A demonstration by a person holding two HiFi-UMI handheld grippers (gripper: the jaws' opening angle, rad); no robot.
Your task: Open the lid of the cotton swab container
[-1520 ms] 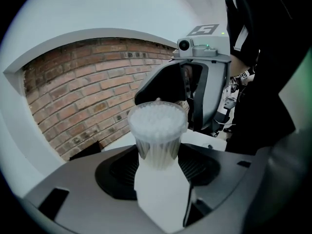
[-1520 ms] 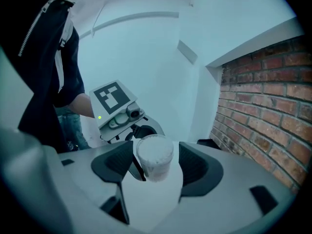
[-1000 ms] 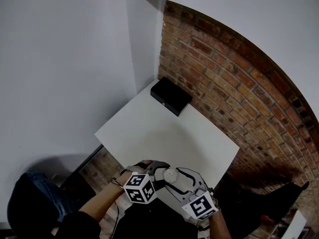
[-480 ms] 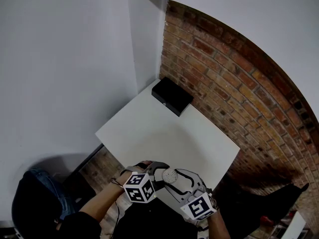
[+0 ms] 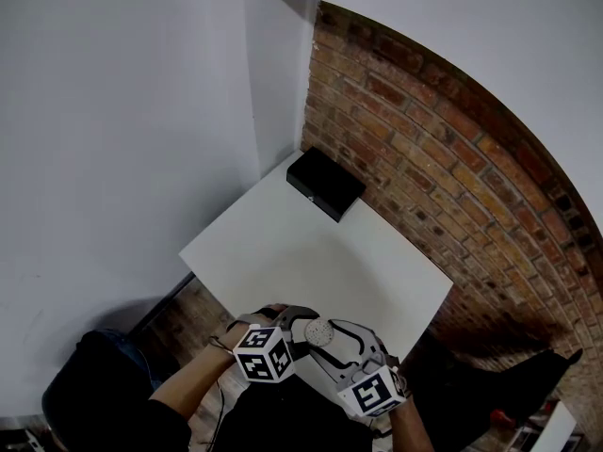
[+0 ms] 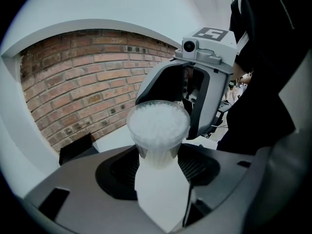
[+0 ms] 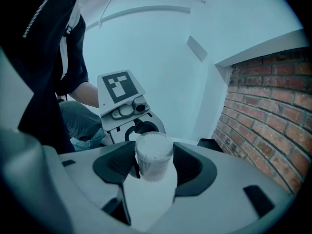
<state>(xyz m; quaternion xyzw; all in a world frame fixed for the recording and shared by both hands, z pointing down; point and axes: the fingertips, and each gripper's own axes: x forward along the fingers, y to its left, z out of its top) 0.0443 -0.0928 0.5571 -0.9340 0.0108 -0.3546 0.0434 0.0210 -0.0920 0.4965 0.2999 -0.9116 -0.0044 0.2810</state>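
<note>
Left claw (image 6: 158, 172): clamped on the lower body of the cotton swab container (image 6: 157, 128), with a dark pad tight on each side. Right claw (image 7: 153, 168): comes in from the opposite side. Its jaws have just been closing with the container's upper part between them. The pads sit against its sides, so I read that as a grip too, likely on the lid (image 7: 154, 147).

Position: the container is held roughly upright between the two claws, close in front of the person, at the near edge of the white table (image 5: 311, 252). Whether its base touches the table I cannot tell.

Progress, my reading: both holds are set and nothing more is done. The lid looks seated, with no gap or tilt at the rim. The whole opening is left to do, a twist or pull on the top while the left claw steadies the body.

The container: small, round, clear plastic. It is packed full, and the white swab tips crowd right under the clear top. It looks light and slick-walled, so it could slip, or spill swabs if the cap pops suddenly.

Further off: a black box (image 5: 325, 183) sits at the table's far end, by the brick wall (image 5: 424, 139) on the right. A plain white wall (image 5: 122, 139) is on the left.
</note>
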